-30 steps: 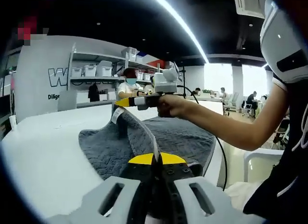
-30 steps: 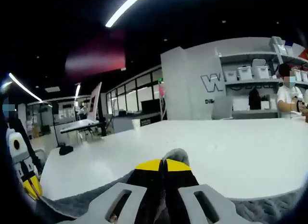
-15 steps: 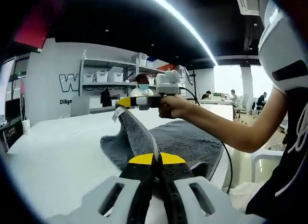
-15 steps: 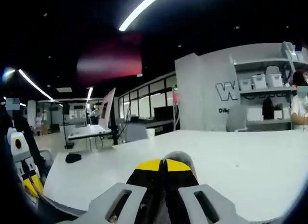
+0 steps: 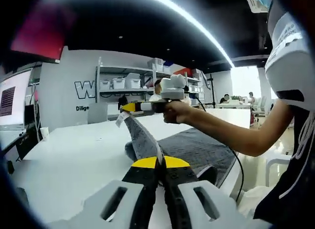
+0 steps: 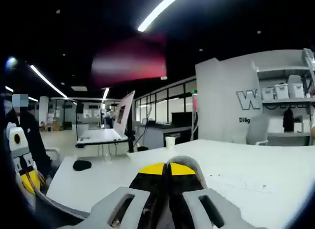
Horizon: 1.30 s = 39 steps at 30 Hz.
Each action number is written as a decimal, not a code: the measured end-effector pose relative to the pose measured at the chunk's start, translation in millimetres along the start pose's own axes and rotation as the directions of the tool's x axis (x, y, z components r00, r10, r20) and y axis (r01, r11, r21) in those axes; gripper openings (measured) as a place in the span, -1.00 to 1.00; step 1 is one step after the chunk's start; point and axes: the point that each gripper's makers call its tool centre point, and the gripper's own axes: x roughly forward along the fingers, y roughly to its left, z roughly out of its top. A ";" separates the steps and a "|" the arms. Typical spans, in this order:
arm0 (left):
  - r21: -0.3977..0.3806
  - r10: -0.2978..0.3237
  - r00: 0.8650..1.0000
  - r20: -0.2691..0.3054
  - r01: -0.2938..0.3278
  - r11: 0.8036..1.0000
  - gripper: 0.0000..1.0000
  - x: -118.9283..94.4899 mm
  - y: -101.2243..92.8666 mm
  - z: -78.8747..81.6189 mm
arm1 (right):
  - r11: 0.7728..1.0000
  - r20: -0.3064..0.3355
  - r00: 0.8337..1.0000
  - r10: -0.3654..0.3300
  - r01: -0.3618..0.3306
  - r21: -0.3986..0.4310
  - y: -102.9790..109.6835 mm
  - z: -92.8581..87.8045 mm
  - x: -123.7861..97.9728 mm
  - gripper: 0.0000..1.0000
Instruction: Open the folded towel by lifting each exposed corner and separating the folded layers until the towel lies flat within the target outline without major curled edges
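Observation:
The grey towel [image 5: 197,148] lies partly on the white table [image 5: 74,160], with one edge raised in a taut ridge between the two grippers. My left gripper [image 5: 160,163] is shut on the near end of that edge. A hand holds my right gripper [image 5: 127,107] above the table, shut on the far corner beside a white label [image 5: 120,119]. In the right gripper view, the yellow-tipped right gripper [image 6: 167,169] pinches a grey towel corner [image 6: 181,162]. The left gripper [image 6: 23,182] sits at that view's left edge, and the towel [image 6: 56,212] hangs low between them.
The person's forearm [image 5: 231,133] reaches across from the right. Shelves with white bins [image 5: 123,83] line the back wall. A cup [image 6: 170,142] and a black object [image 6: 81,165] stand on other tables. The table's right edge [image 5: 235,176] is close to the towel.
Both grippers have kept their hold while both views swung across the room. The raised towel edge now stands steeper, and less cloth lies spread on the table left of it.

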 end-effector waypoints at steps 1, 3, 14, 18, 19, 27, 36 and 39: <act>0.000 0.013 1.000 -0.004 -0.013 1.000 -0.97 -2.3 3.2 -0.5 | 1.000 0.000 1.000 0.008 -0.008 -0.002 3.8 0.3 3.3 -1.00; -0.004 0.039 0.999 -0.011 -0.039 0.999 -0.97 -8.0 10.1 -2.0 | 1.000 -0.002 1.000 0.024 -0.024 -0.011 11.8 1.0 10.5 -1.00; 0.001 0.141 0.990 -0.022 -0.141 0.990 -0.97 -37.7 36.8 -1.5 | 0.994 0.020 0.994 0.104 -0.104 -0.023 46.3 10.8 43.7 -1.00; 0.005 0.172 0.985 -0.020 -0.172 0.985 -0.97 -43.8 43.5 -0.9 | 0.990 0.029 0.990 0.139 -0.138 -0.028 59.8 14.4 56.8 -1.00; 0.007 0.177 0.984 -0.023 -0.177 0.984 -0.97 -45.2 44.8 -1.3 | 0.989 0.030 0.988 0.149 -0.148 -0.031 63.8 15.6 60.5 -1.00; 0.027 0.204 0.978 -0.034 -0.204 0.979 -0.97 -56.1 50.7 -0.7 | 0.981 0.040 0.980 0.193 -0.192 -0.033 84.4 17.1 78.9 -1.00; 0.016 0.267 0.962 -0.060 -0.267 0.964 -0.97 -73.3 65.4 -9.8 | 0.976 0.022 0.976 0.219 -0.219 -0.004 94.9 0.1 91.1 -1.00; 0.022 0.283 0.957 -0.071 -0.282 0.959 -0.97 -78.9 68.4 -11.6 | 0.975 0.016 0.975 0.223 -0.223 0.007 97.1 -4.6 94.2 -1.00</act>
